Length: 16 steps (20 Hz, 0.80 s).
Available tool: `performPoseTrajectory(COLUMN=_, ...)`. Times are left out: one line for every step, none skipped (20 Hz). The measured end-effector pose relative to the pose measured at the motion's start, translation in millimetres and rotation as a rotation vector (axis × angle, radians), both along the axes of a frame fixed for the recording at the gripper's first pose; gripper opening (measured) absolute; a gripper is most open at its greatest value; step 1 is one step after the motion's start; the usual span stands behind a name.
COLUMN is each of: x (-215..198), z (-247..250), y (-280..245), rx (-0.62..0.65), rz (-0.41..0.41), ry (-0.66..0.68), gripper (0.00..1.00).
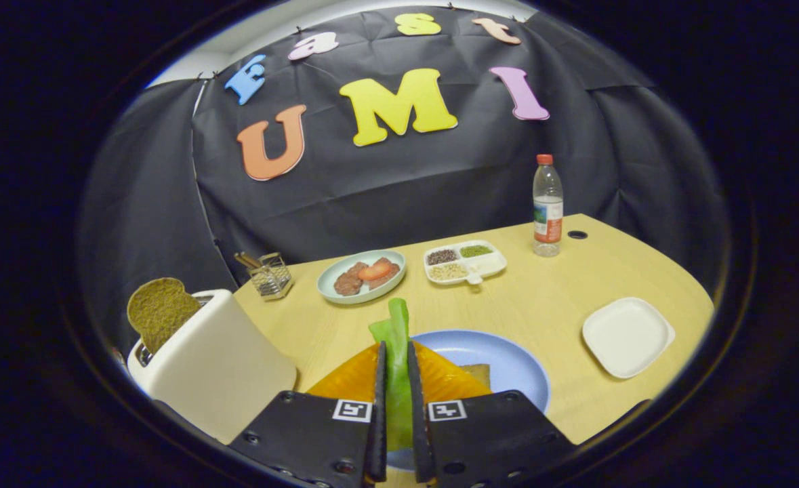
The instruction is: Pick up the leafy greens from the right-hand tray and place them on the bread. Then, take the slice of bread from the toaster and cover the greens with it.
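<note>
My gripper point(395, 352) is shut on the leafy greens point(392, 331), a green leaf that stands up between the two fingers and pokes out past their tips. Just under the fingers lies an orange slice point(352, 379) on a blue plate point(507, 362), with a corner of bread point(477, 373) showing beside it to the right. A brown slice of bread point(160, 310) sticks up out of the white toaster point(216, 366) to the left of the fingers.
Beyond the blue plate sit a pale green plate with meat and tomato point(362, 274), a white divided tray of grains point(465, 261), a wire holder point(270, 274) and a water bottle point(547, 207). A bare white square tray point(627, 335) lies to the right.
</note>
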<state>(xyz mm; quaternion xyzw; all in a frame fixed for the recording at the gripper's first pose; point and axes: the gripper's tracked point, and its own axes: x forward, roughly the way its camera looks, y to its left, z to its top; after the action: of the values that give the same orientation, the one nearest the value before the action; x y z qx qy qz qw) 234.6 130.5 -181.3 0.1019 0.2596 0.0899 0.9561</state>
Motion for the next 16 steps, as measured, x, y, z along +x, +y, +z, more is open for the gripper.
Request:
performPoseTrajectory(x=-0.1, z=-2.2, y=2.3, rx=-0.007, rz=0.004, ry=0.001, gripper=0.19)
performPoseTrajectory(x=-0.1, z=-5.1, y=3.7, rx=-0.016, rz=0.007, ry=0.000, gripper=0.26)
performPoseTrajectory(x=0.3, z=-7.6, y=3.1, rx=-0.023, rz=0.002, ry=0.001, gripper=0.33)
performPoseTrajectory(x=1.3, z=-9.9, y=4.5, rx=-0.021, rz=0.005, ry=0.001, gripper=0.34)
performPoseTrajectory(x=1.4, z=-11.1, y=3.3, rx=-0.027, rz=0.002, ry=0.005, gripper=0.41)
performPoseTrajectory(x=1.3, z=-9.4, y=1.7, rx=-0.031, rz=-0.001, ry=-0.002, gripper=0.48)
performPoseTrajectory(x=2.8, z=-5.7, y=-0.7, rx=-0.036, rz=-0.003, ry=-0.019, gripper=0.55)
performPoseTrajectory(x=0.3, z=1.7, y=-2.8, rx=-0.042, rz=-0.007, ry=-0.042, gripper=0.63)
performPoseTrajectory(x=-1.1, z=11.1, y=-7.0, rx=-0.049, rz=-0.013, ry=-0.069, gripper=0.71)
performPoseTrajectory(x=-3.7, z=20.4, y=-9.3, rx=-0.059, rz=-0.019, ry=-0.100, gripper=0.78)
performPoseTrajectory(x=-7.5, z=32.3, y=-12.7, rx=-0.065, rz=-0.025, ry=-0.131, gripper=0.86)
performPoseTrajectory(x=-10.6, z=45.0, y=-14.8, rx=-0.067, rz=-0.030, ry=-0.163, gripper=0.93)
performPoseTrajectory(x=-15.4, z=58.6, y=-15.9, rx=-0.070, rz=-0.036, ry=-0.193, gripper=0.96)
performPoseTrajectory(x=-20.8, z=72.4, y=-18.0, rx=-0.078, rz=-0.043, ry=-0.222, gripper=0.96)
performPoseTrajectory(x=-27.0, z=86.0, y=-18.5, rx=-0.087, rz=-0.050, ry=-0.243, gripper=0.96)
performPoseTrajectory(x=-35.5, z=98.4, y=-14.6, rx=-0.092, rz=-0.052, ry=-0.260, gripper=0.96)
